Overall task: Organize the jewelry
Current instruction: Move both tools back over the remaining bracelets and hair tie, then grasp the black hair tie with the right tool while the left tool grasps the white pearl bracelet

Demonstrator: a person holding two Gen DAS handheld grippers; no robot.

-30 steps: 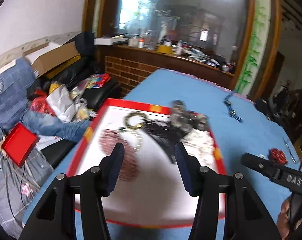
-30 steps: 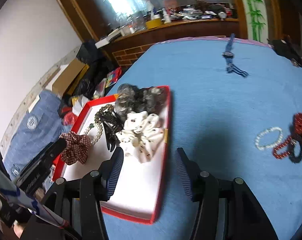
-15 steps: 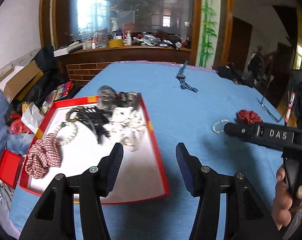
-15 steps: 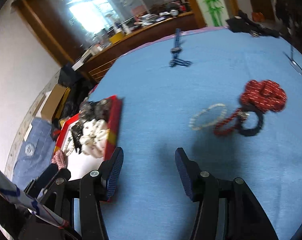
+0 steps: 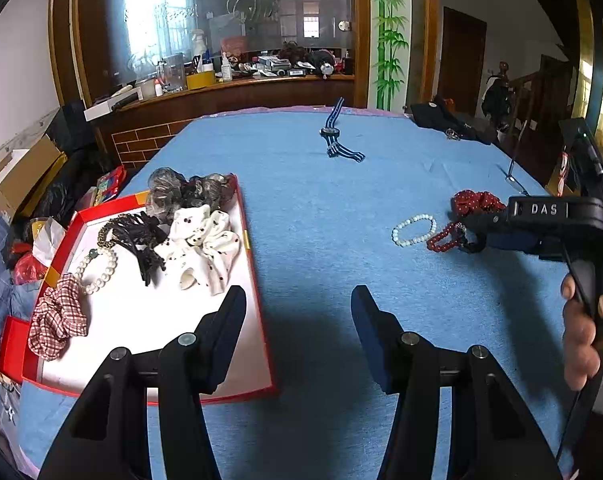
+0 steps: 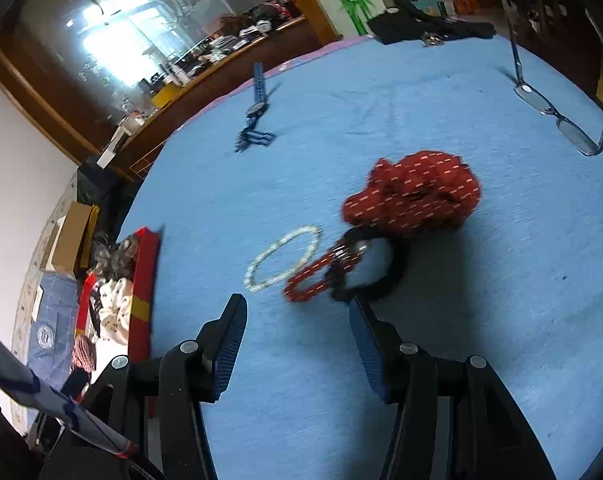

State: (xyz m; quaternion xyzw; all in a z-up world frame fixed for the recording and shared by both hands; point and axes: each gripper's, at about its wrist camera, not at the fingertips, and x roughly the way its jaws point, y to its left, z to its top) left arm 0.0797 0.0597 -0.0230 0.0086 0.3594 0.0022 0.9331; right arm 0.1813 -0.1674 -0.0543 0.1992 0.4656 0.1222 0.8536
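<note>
A red-rimmed white tray [image 5: 257, 304] on the blue table holds a plaid scrunchie [image 5: 55, 316], a pearl bracelet [image 5: 97, 266], a black hair piece [image 5: 141, 240], a white dotted scrunchie [image 5: 205, 240] and grey scrunchies [image 5: 181, 192]. My left gripper [image 5: 297, 304] is open and empty above the tray's right edge. My right gripper [image 6: 295, 312] is open and empty just short of a white bead bracelet [image 6: 281, 258], a red bead bracelet [image 6: 313, 280], a black hair tie [image 6: 385, 276] and a red scrunchie [image 6: 417, 196]. These also show in the left wrist view [image 5: 415, 230].
A blue striped watch [image 5: 333, 136] lies at the table's far side. Glasses [image 6: 557, 116] lie at the right, a black cloth [image 5: 445, 120] at the far right edge. A cluttered sofa and boxes stand left of the table [image 5: 341, 208].
Both grippers have swung right, away from the tray. The right gripper has come close to the bracelets and red scrunchie. Both stay open.
</note>
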